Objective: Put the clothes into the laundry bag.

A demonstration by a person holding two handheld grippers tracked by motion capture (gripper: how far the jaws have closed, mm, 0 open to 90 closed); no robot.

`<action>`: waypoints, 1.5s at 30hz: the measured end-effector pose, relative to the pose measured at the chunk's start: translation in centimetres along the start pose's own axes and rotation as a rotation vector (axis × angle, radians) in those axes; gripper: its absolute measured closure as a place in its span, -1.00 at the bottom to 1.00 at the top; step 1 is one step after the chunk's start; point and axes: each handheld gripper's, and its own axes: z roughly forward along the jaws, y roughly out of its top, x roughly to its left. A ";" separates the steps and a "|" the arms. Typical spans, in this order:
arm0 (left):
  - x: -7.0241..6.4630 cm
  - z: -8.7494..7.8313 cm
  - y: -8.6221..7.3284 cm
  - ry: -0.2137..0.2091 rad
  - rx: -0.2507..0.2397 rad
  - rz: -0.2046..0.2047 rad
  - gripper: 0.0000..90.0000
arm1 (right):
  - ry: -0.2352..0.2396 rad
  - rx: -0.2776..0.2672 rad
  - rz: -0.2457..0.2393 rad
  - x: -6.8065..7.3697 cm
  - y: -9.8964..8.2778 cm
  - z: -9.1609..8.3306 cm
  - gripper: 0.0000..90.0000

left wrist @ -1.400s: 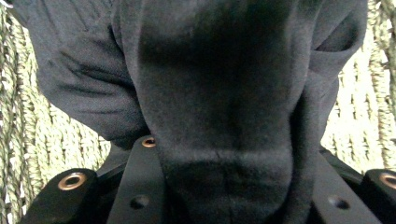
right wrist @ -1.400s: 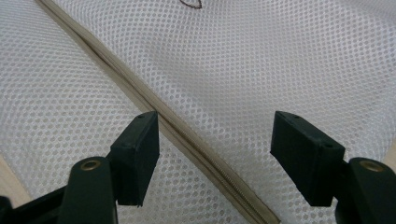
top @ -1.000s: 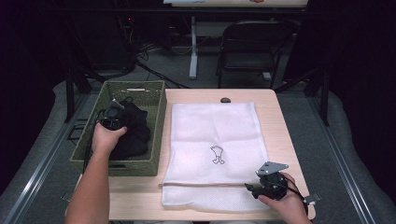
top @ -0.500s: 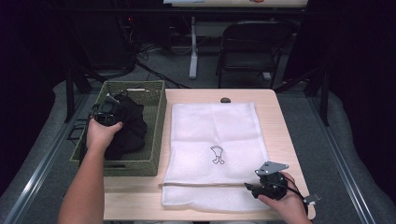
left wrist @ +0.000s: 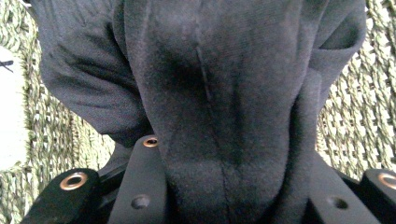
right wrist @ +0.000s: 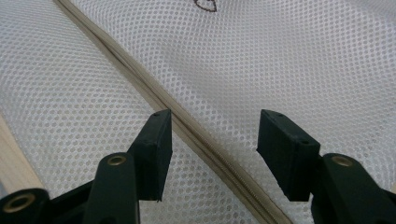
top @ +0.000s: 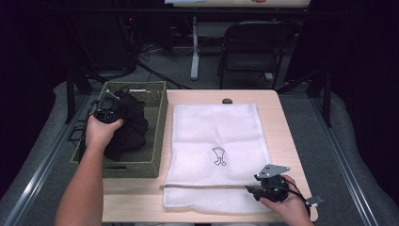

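A black garment [top: 129,132] lies bunched in the green woven basket [top: 141,165] at the table's left. My left gripper [top: 109,113] is shut on its upper part. In the left gripper view the dark cloth [left wrist: 219,93] fills the space between the jaws of the left gripper [left wrist: 233,196], with basket weave [left wrist: 357,116] behind. A white mesh laundry bag [top: 216,132] lies flat on the table, its zipper [top: 207,187] near the front edge. My right gripper [top: 251,189] rests open on the bag. In the right gripper view, the zipper [right wrist: 187,123] passes between the open jaws of the right gripper [right wrist: 212,140].
The light wooden table [top: 282,141] carries a small dark object [top: 227,100] at its far edge. A folding chair [top: 254,47] and cables stand on the floor behind. A bare strip of table [top: 131,202] lies in front of the basket.
My left hand has shifted slightly left and away, holding the black garment in the basket. The right gripper has stayed in place over the zipper.
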 end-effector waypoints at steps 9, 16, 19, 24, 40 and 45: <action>-0.3 -0.8 0.3 -0.013 -0.002 0.007 0.52 | 0.010 -0.013 -0.031 0.1 0.1 0.1 0.03; -0.6 -1.7 0.5 -0.010 0.000 0.027 0.52 | 0.036 0.022 -0.025 0.2 0.2 0.3 0.18; -0.8 -2.1 0.7 -0.009 -0.003 0.034 0.52 | 0.049 0.030 -0.039 0.3 0.3 0.4 0.27; -1.0 -2.6 0.9 -0.023 -0.005 0.042 0.52 | 0.078 0.050 -0.059 0.4 0.6 0.5 0.38; -1.1 -4.2 1.1 -0.035 -0.014 0.059 0.52 | 0.133 0.075 -0.074 -0.3 2.5 0.9 0.56; -1.1 -4.3 1.1 -0.037 -0.009 0.060 0.52 | 0.144 0.070 -0.087 -0.2 3.2 1.2 0.60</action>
